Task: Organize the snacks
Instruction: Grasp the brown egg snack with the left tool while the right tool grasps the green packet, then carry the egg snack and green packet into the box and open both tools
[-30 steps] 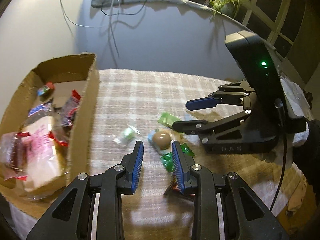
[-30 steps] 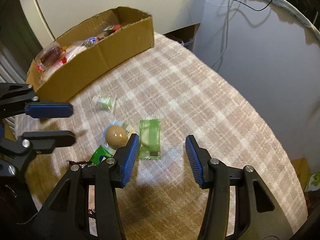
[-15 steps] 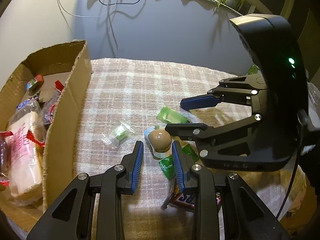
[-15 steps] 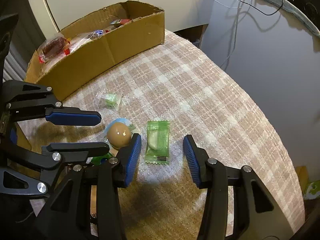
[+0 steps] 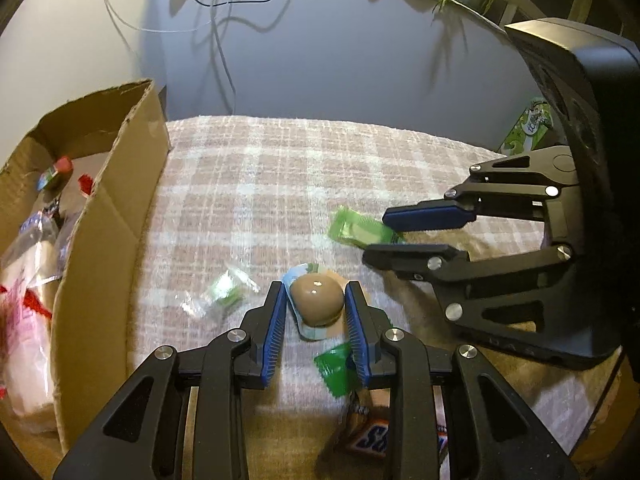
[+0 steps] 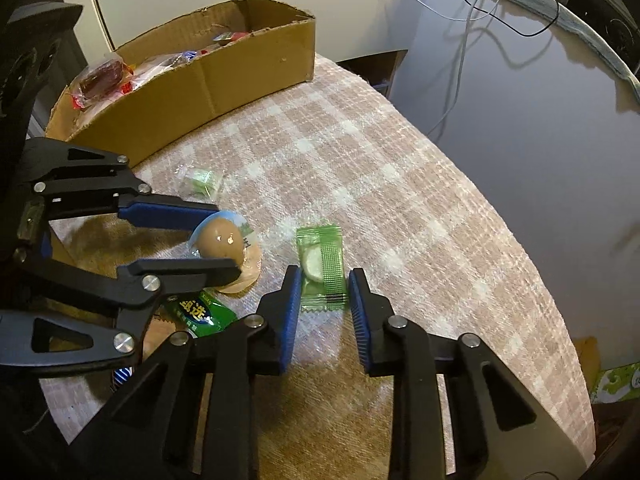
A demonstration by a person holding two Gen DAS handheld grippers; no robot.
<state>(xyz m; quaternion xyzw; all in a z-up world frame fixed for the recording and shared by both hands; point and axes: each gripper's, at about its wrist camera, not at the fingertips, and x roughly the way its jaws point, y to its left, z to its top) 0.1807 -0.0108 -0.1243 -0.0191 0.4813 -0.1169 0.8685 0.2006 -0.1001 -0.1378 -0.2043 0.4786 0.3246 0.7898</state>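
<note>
A packed brown egg (image 5: pixel 317 299) lies on the plaid cloth between the fingers of my left gripper (image 5: pixel 316 300), whose jaws stand open on either side of it; it also shows in the right wrist view (image 6: pixel 222 240). My right gripper (image 6: pixel 324 280) is open around the near end of a light green wafer packet (image 6: pixel 322 264), seen too in the left wrist view (image 5: pixel 356 232). A small clear-wrapped green candy (image 5: pixel 224 292) lies left of the egg. A dark green packet (image 6: pixel 202 314) and a Snickers bar (image 5: pixel 372 436) lie under the left gripper.
A cardboard box (image 5: pixel 116 216) with several wrapped snacks stands at the left of the table, seen also in the right wrist view (image 6: pixel 224 76). The round table's edge (image 6: pixel 520 240) drops off to the right. Cables hang on the wall behind.
Both grippers moved forward and down. The left jaws now straddle the egg and the right jaws now straddle the light green packet.
</note>
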